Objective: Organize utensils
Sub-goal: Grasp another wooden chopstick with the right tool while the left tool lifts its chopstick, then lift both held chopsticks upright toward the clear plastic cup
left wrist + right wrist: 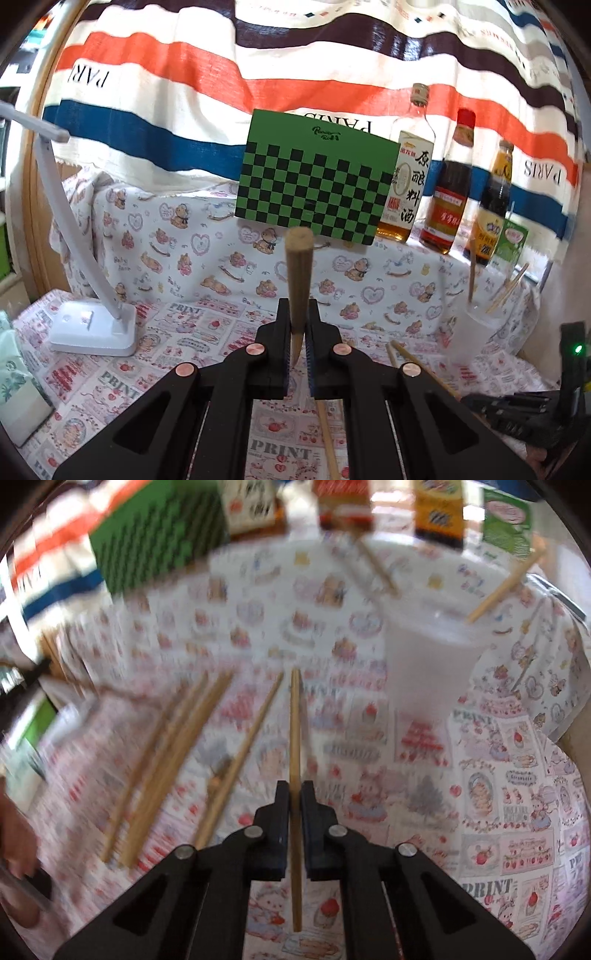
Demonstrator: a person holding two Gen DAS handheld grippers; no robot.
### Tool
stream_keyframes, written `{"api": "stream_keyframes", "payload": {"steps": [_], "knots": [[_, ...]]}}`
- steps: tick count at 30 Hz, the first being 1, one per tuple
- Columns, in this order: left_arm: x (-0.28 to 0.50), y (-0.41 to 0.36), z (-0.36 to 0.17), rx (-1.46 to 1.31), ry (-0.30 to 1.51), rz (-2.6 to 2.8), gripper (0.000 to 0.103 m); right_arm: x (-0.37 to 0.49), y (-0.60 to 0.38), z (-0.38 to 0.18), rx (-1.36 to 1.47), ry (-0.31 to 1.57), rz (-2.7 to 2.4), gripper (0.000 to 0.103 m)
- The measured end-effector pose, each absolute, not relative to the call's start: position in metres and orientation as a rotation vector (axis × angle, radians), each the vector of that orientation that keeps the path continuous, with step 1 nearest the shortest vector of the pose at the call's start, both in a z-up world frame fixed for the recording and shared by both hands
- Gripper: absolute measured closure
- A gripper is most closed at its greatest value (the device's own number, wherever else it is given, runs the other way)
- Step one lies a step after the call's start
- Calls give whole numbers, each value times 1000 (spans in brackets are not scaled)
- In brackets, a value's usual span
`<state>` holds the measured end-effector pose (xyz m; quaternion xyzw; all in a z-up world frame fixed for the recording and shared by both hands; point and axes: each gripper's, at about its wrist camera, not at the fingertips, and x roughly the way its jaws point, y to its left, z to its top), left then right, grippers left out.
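Observation:
My left gripper (298, 314) is shut on a wooden chopstick (299, 269) that points forward and up, above the table. My right gripper (294, 794) is shut on another wooden chopstick (294, 731) that runs along the fingers over the cloth. A translucent plastic cup (424, 657) stands ahead and to the right of the right gripper with chopsticks (502, 587) leaning in it. The cup also shows in the left wrist view (476, 328) at the right. Several loose chopsticks (173, 753) lie on the cloth to the left of the right gripper; the view is blurred.
A white desk lamp (88, 325) stands at the left. A green checkered board (314, 184) and three sauce bottles (447, 192) stand at the back with a green carton (511, 240). More chopsticks (417, 363) lie under the left gripper. A printed cloth (517, 775) covers the table.

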<state>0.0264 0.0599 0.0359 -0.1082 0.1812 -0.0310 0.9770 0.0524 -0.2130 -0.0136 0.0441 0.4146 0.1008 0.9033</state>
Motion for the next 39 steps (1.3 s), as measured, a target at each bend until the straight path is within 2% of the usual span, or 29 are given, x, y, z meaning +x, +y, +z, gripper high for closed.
{"api": "stream_keyframes", "payload": {"steps": [8,19,31,36,39], "knots": [[25,65,37,-246,356,-59,97,26,-231,27,140,560,113,98],[11,68,46,-272,275,-101,97,-6,-245,63,198,344,127,98],[12,61,47,-231,282,-130,97,-8,-243,66,171,349,153,97],[13,50,47,-152,296,-116,97,3,-242,57,191,435,186,97],[24,51,41,-181,372,-188,97,7,-245,53,205,461,178,97]]}}
